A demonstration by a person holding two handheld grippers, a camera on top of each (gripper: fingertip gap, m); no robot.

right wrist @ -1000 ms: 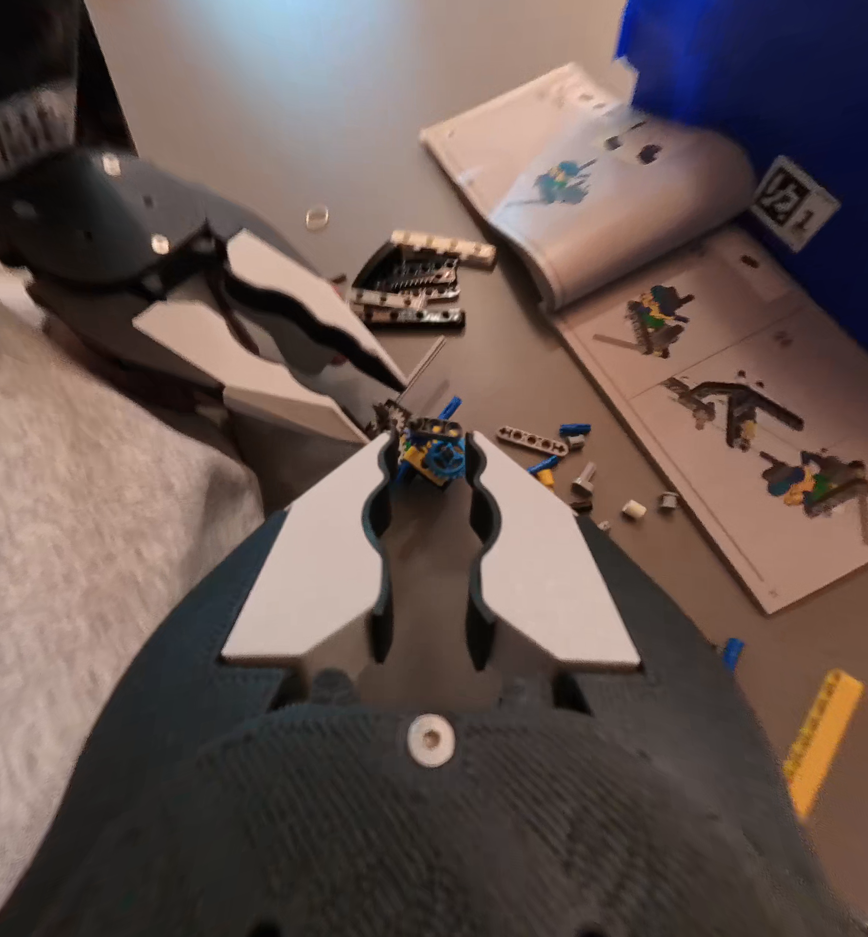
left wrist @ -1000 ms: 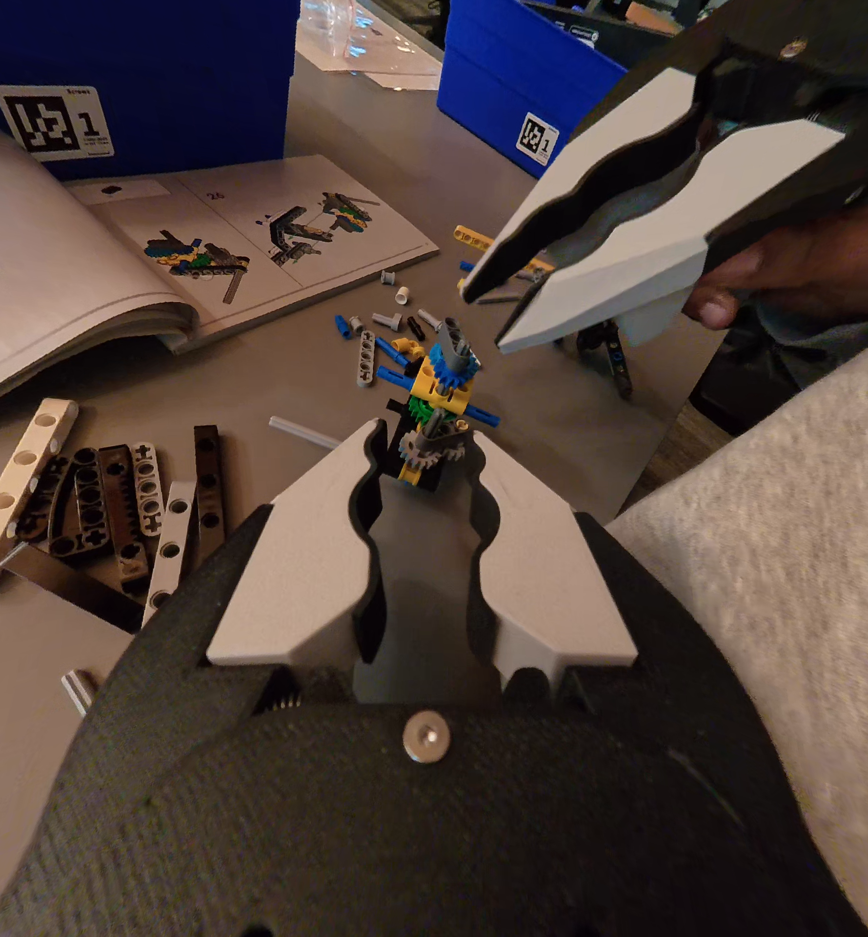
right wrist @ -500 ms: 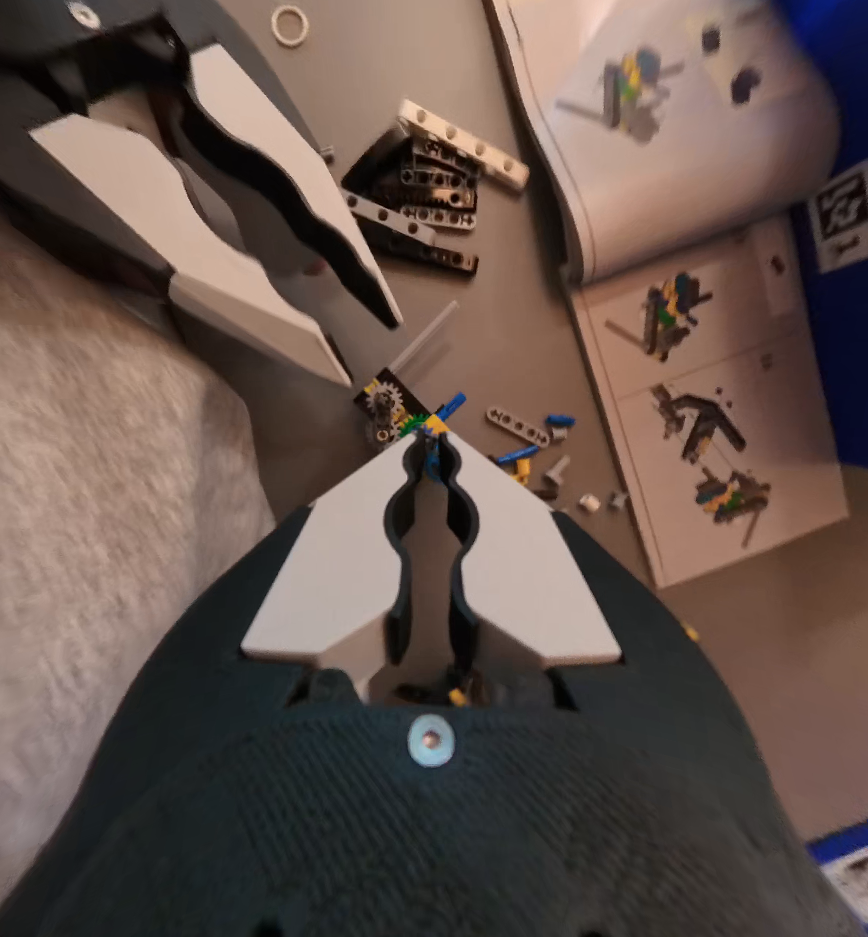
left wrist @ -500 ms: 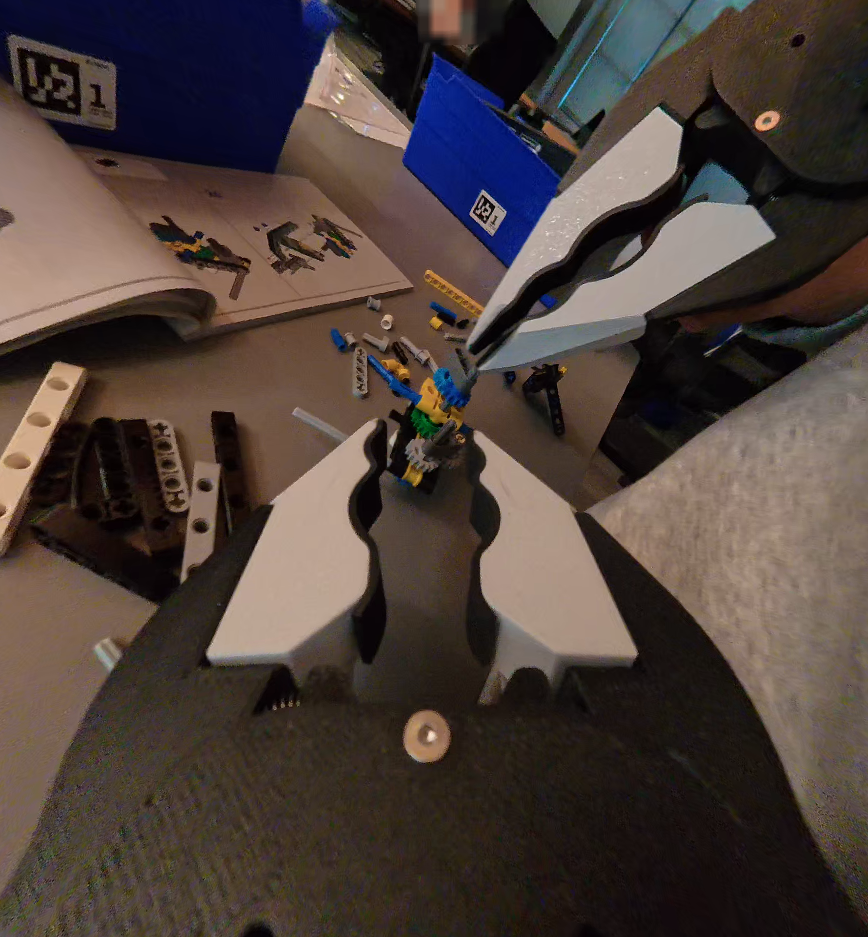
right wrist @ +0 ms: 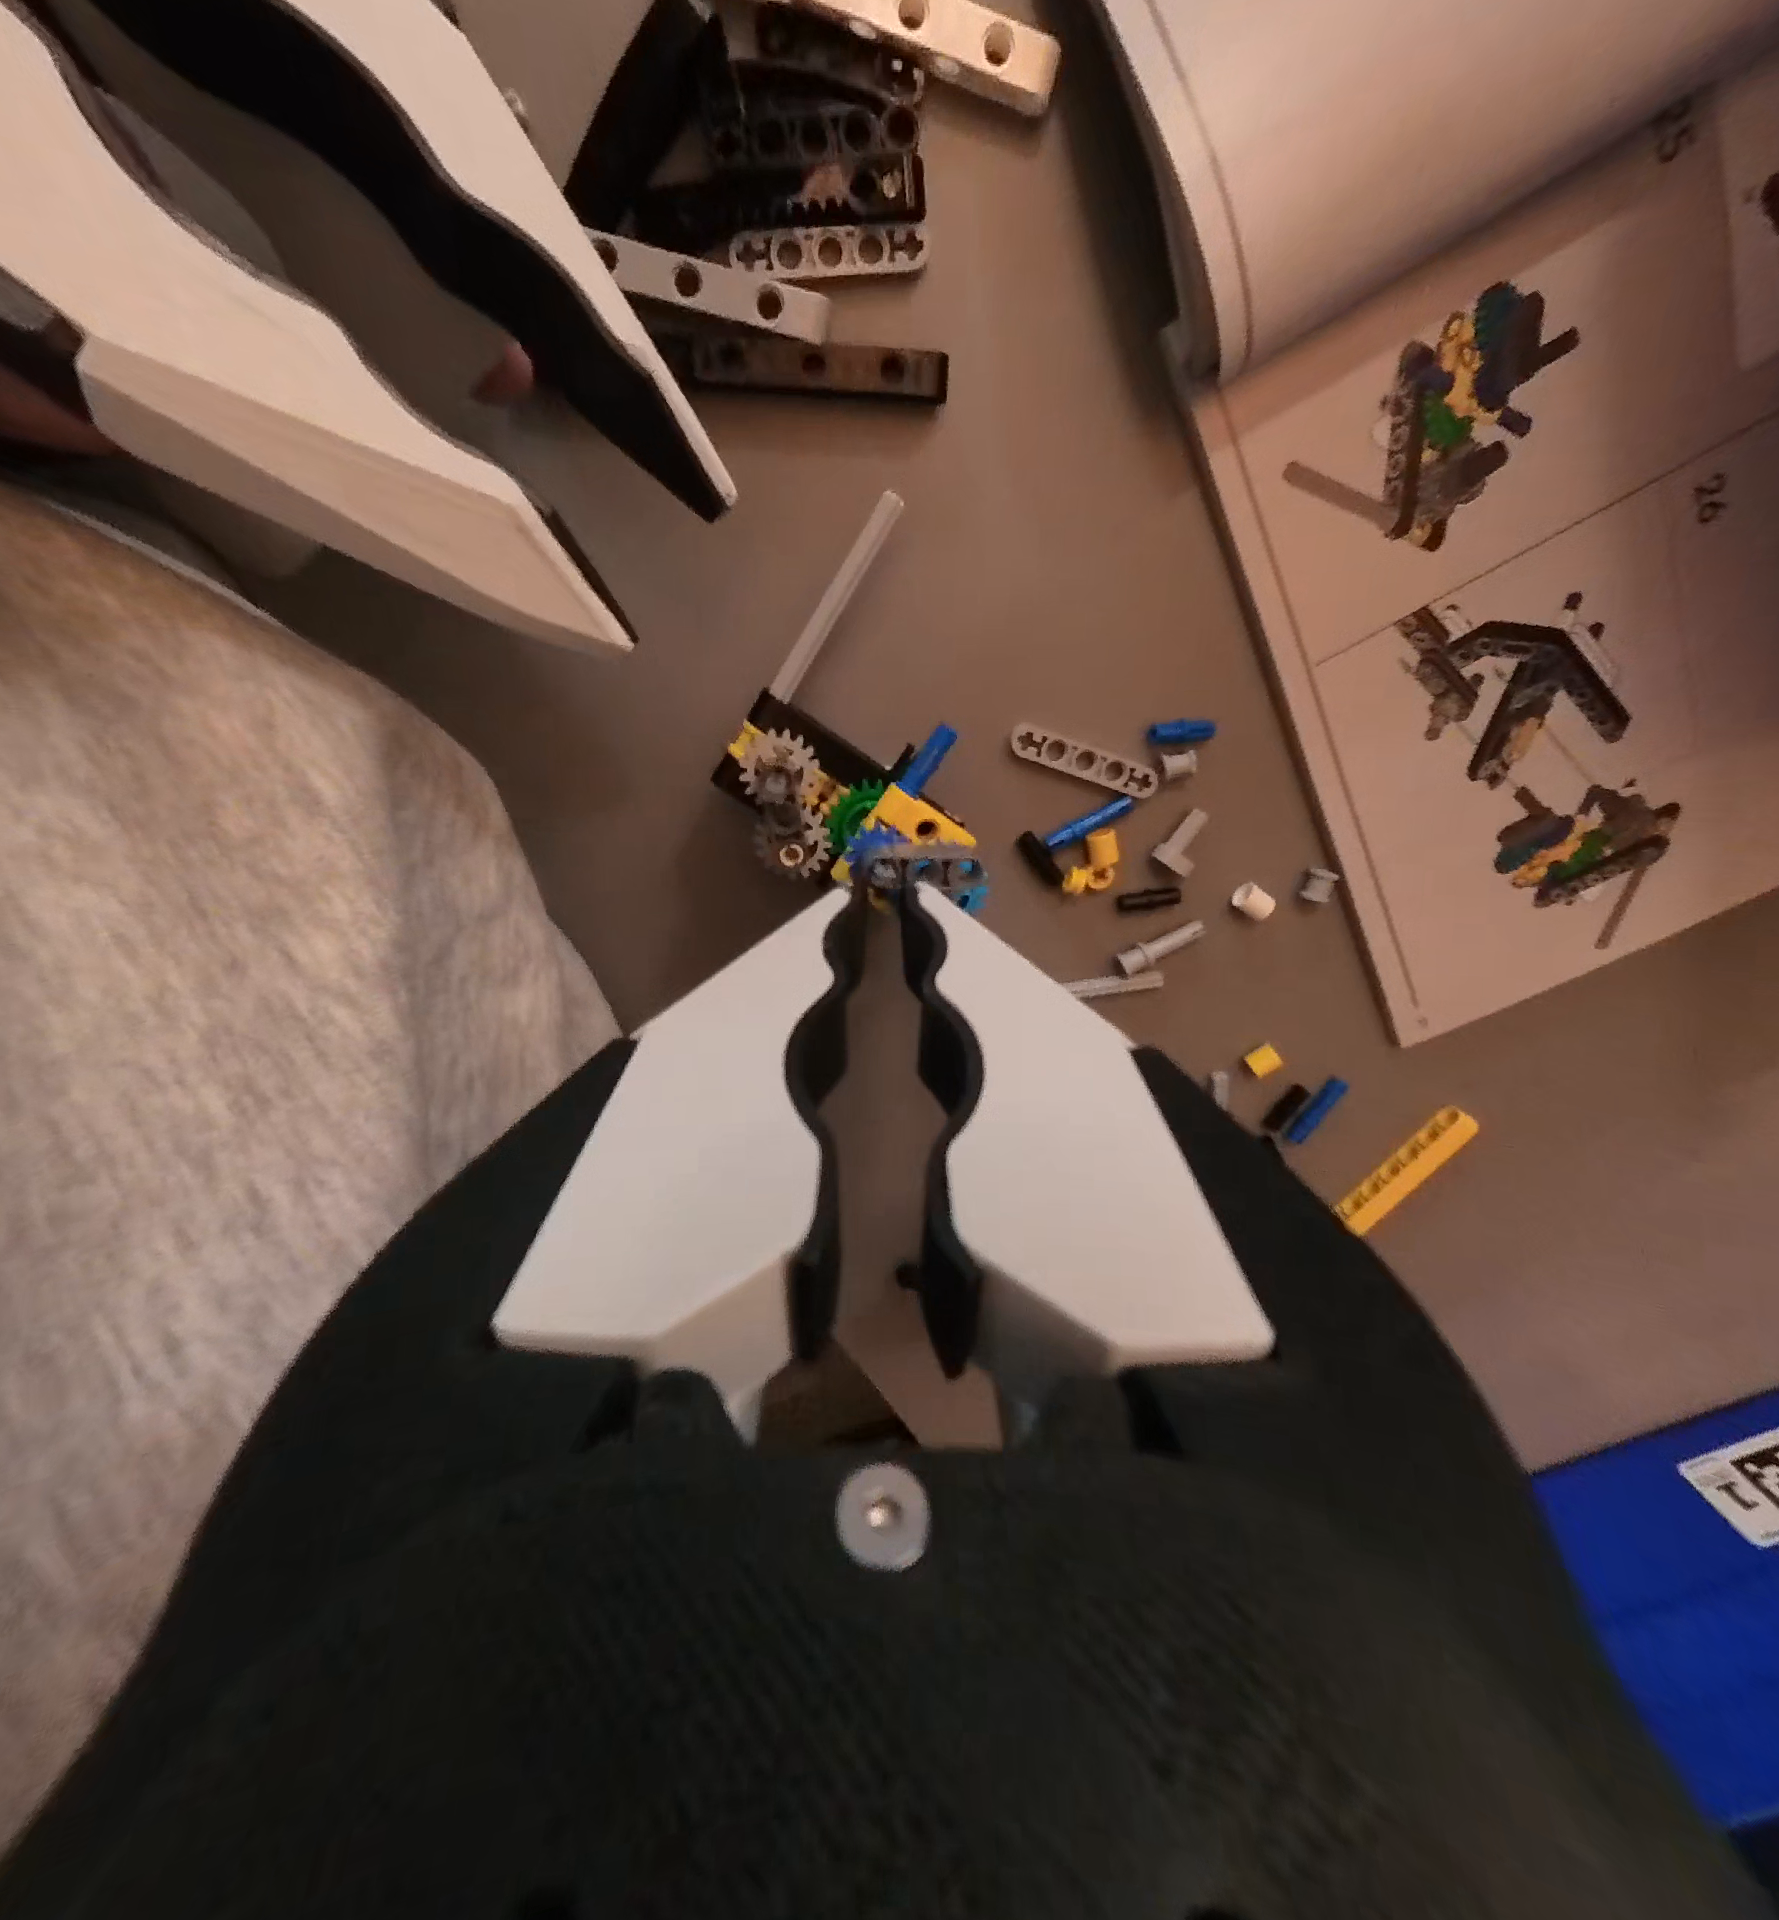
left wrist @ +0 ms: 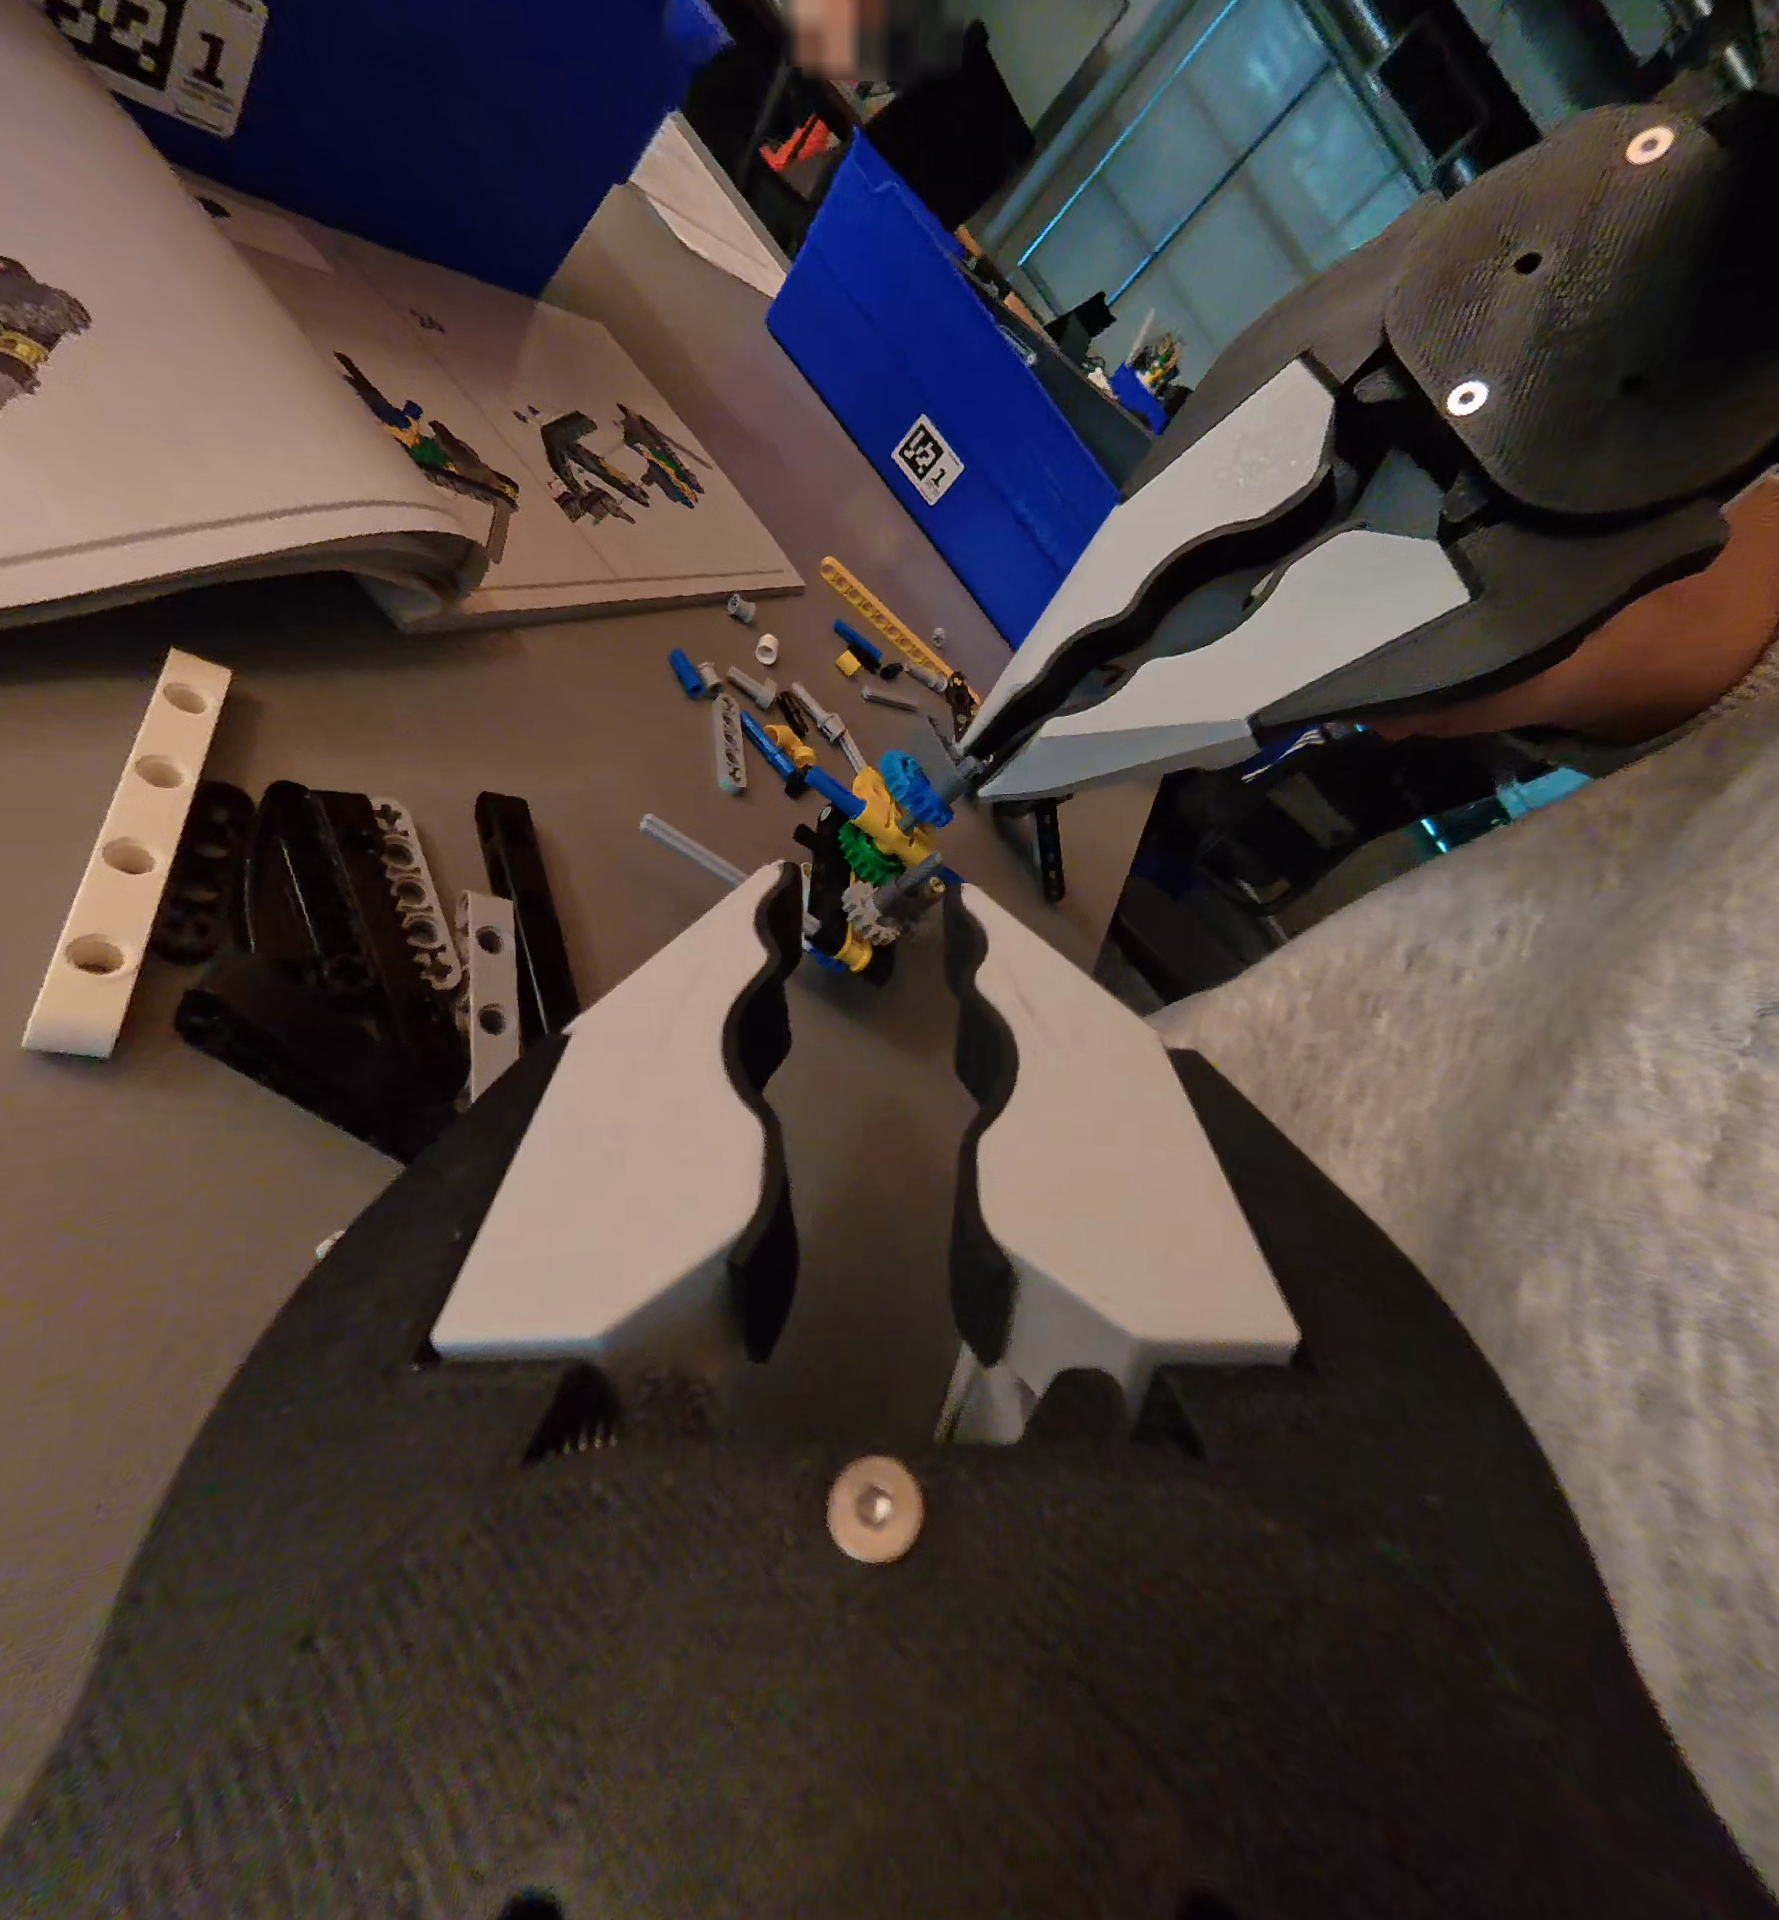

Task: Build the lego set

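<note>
You are pinching the top of the gear assembly (right wrist: 854, 821) at frame centre with your right gripper (right wrist: 880, 899); your left gripper (left wrist: 864, 914) is hovering open around its lower end.

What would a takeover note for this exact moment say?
Right gripper: nearly shut, pinching the grey piece at the top of the gear assembly beside its blue gear.
Left gripper: open, its fingers on either side of the assembly's lower end.
Done: partial geared sub-assembly.
Left: loose pins, black and white beams, yellow beam; instruction booklet lies open.
</note>
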